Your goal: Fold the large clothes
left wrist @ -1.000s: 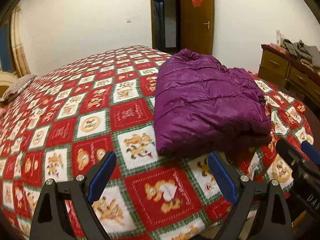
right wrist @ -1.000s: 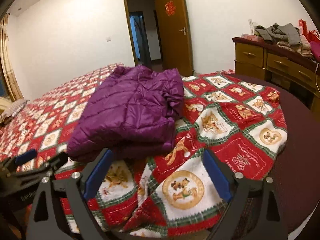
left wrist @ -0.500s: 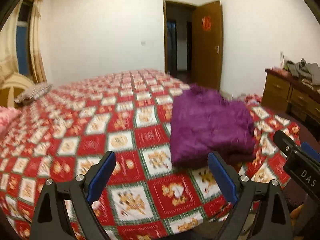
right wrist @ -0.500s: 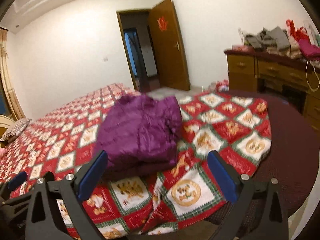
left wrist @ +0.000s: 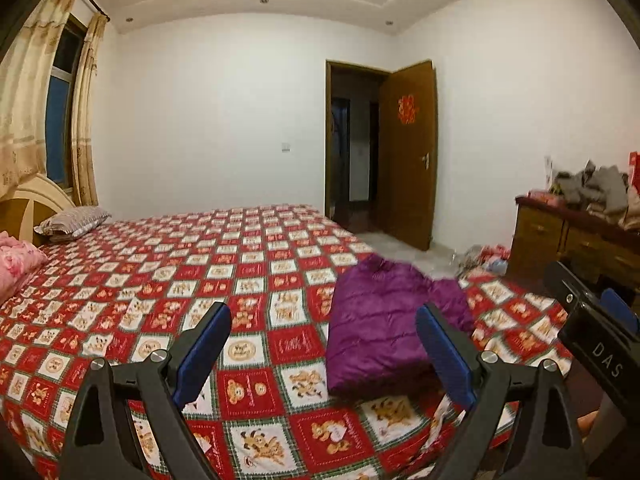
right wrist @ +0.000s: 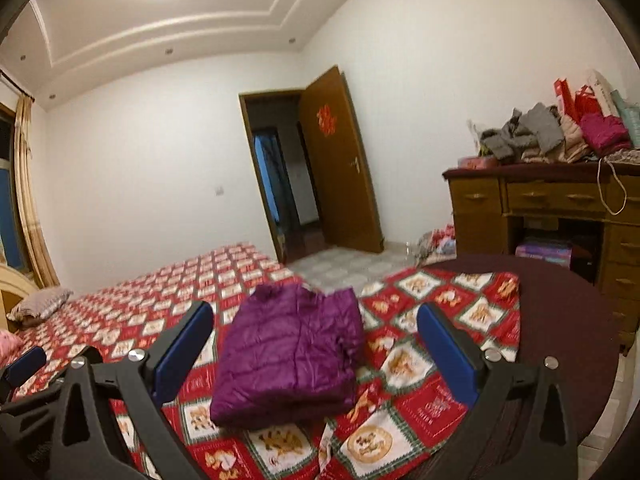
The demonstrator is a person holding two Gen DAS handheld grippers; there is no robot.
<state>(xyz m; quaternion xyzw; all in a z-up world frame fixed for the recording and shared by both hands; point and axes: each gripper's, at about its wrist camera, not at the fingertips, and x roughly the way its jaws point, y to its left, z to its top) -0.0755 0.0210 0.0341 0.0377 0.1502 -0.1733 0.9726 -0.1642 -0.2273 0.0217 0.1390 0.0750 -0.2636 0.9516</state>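
A purple quilted jacket (left wrist: 384, 328) lies folded into a compact bundle near the foot corner of the bed (left wrist: 256, 264), on a red, white and green bear-print cover. The same jacket (right wrist: 288, 348) shows in the right wrist view. My left gripper (left wrist: 324, 356) is held back from the bed, open and holding nothing, with the jacket beyond its right finger. My right gripper (right wrist: 316, 352) is open too, holding nothing, and the jacket shows between its fingers at a distance. The right gripper's body (left wrist: 596, 344) also shows at the right edge of the left wrist view.
A wooden dresser (right wrist: 560, 216) piled with clothes and bags stands by the right wall. A brown door (right wrist: 340, 160) hangs open at the back. Pillows (left wrist: 72, 220) lie at the headboard on the left. The dark mattress corner (right wrist: 568, 320) is uncovered on the right.
Both grippers have pulled back and risen away from the folded jacket, which now looks smaller and farther off. Both stay open. The jacket has not moved.
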